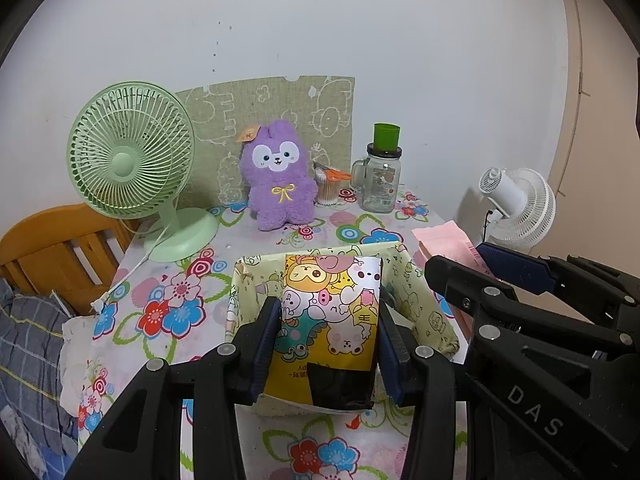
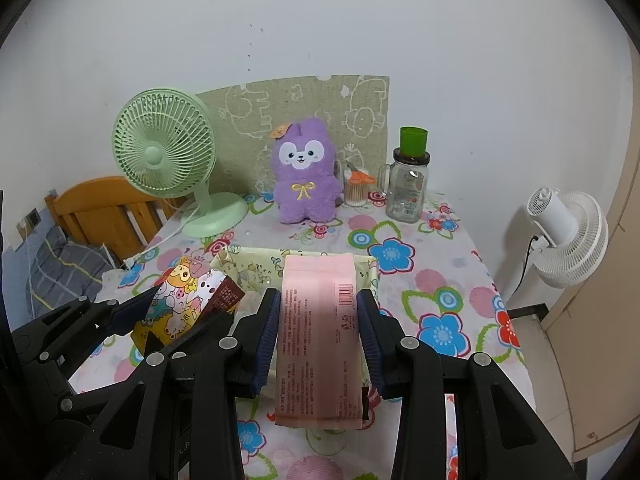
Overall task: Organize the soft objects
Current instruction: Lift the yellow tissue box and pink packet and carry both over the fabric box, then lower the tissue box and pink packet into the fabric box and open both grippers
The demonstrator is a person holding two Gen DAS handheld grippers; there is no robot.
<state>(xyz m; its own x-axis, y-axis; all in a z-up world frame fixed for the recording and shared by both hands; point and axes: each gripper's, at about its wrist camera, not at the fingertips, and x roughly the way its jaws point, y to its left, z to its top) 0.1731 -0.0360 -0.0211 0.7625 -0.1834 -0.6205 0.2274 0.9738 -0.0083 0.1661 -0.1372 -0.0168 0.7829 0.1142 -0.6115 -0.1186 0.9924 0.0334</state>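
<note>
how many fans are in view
2: a green fan stands on the table's far left, and a white fan stands off its right edge. Others may be hidden.

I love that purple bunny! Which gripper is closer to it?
Neither, really. The left gripper holds the cartoon pack and the right gripper holds the pink pack; both sit side by side over the box, well short of the bunny.

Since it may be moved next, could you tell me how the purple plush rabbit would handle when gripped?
The purple plush rabbit looks fluffy, so it would probably squash between jaws and feel light. It sits upright against the green patterned board, so a push would likely topple it.
</note>
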